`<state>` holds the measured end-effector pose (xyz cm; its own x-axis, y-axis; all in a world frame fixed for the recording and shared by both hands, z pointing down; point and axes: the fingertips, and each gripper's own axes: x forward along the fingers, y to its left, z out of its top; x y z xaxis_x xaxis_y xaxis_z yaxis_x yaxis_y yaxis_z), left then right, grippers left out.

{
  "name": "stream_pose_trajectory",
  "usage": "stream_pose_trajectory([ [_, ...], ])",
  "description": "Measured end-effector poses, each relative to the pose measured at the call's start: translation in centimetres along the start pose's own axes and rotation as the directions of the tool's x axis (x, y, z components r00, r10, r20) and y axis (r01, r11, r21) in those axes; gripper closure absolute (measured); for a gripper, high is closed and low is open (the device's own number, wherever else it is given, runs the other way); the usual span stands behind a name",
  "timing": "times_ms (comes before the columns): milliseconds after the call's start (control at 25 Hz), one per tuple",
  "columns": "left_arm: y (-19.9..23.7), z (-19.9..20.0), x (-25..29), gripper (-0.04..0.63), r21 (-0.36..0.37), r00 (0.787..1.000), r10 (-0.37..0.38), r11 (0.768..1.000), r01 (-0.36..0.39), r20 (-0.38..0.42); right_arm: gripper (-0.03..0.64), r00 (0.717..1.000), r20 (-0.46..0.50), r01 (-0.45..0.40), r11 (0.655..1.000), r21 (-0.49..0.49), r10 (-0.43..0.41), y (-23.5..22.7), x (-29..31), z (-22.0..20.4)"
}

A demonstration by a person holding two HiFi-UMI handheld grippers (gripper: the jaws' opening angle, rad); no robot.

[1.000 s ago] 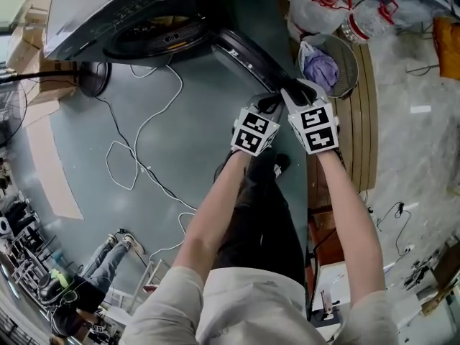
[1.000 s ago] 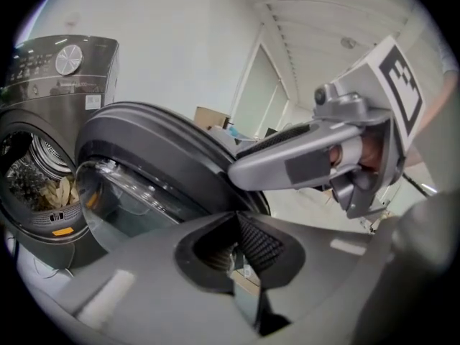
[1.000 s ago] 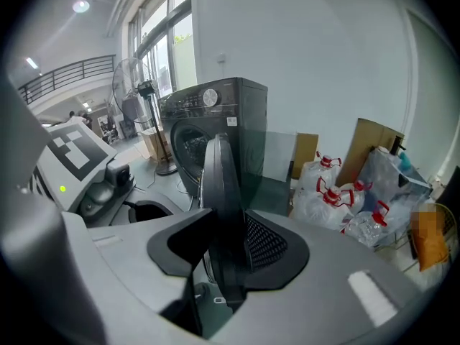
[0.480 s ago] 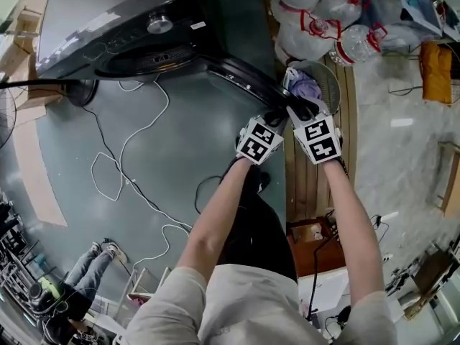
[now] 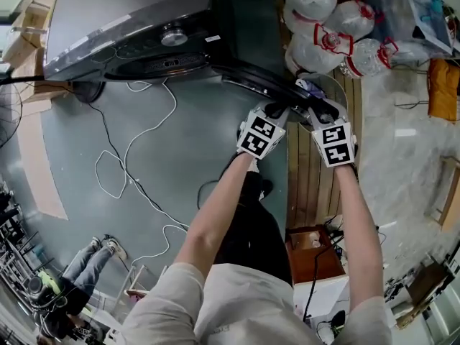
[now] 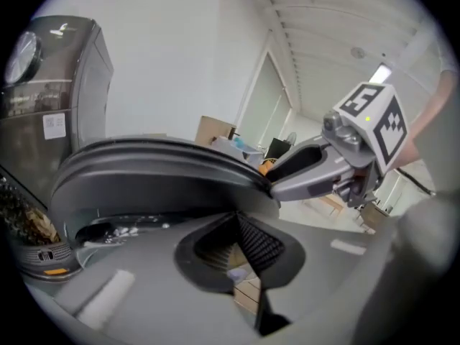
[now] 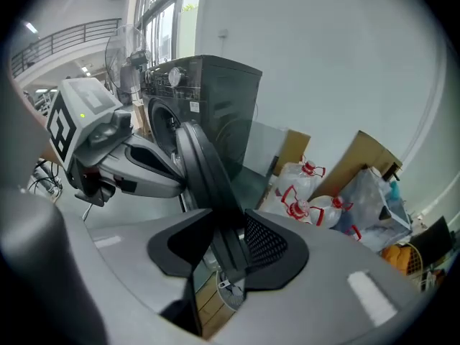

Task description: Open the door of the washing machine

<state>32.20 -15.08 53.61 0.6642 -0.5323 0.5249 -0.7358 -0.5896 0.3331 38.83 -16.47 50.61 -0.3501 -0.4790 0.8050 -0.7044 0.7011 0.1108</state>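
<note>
The right gripper (image 7: 224, 243) is clamping its part-spread fingers across the rim of the door (image 5: 251, 81), which is standing swung out from the washing machine (image 5: 129, 20), seemingly to steer it, while the left gripper (image 6: 241, 246), fingers pressed together on nothing, is waiting just beside that rim.

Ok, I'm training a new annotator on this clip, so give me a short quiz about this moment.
1. True or false: the washing machine door stands open.
2. Which gripper has the door's rim between its fingers? A: left gripper. B: right gripper.
3. Fill in: the plastic jugs beyond the door have ____ handles.

Key: 1 true. 2 B. 3 red.
</note>
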Motion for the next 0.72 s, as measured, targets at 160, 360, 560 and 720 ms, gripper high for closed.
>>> stream_pose_trajectory([
  [160, 0.2, 1.6, 0.8, 0.538, -0.012, 1.000, 0.003, 1.000, -0.003, 0.010, 0.494, 0.999, 0.007, 0.031, 0.999, 0.013, -0.031, -1.8, 0.5, 0.8],
  [360, 0.6, 1.8, 1.7, 0.538, -0.012, 1.000, -0.007, 1.000, 0.007, 0.011, 0.495, 1.000, 0.008, 0.027, 0.999, 0.020, -0.027, -2.7, 1.0, 1.2],
  [560, 0.3, 2.1, 2.5, 0.540, -0.003, 1.000, -0.021, 1.000, 0.021, -0.002, 0.500, 0.998, 0.024, 0.048, 0.998, 0.048, -0.049, -3.1, 1.2, 1.3],
  [720, 0.3, 2.3, 2.9, 0.540, -0.005, 1.000, -0.018, 1.000, 0.018, -0.007, 0.506, 0.997, 0.014, 0.069, 0.996, 0.053, -0.070, -3.5, 1.3, 1.5],
])
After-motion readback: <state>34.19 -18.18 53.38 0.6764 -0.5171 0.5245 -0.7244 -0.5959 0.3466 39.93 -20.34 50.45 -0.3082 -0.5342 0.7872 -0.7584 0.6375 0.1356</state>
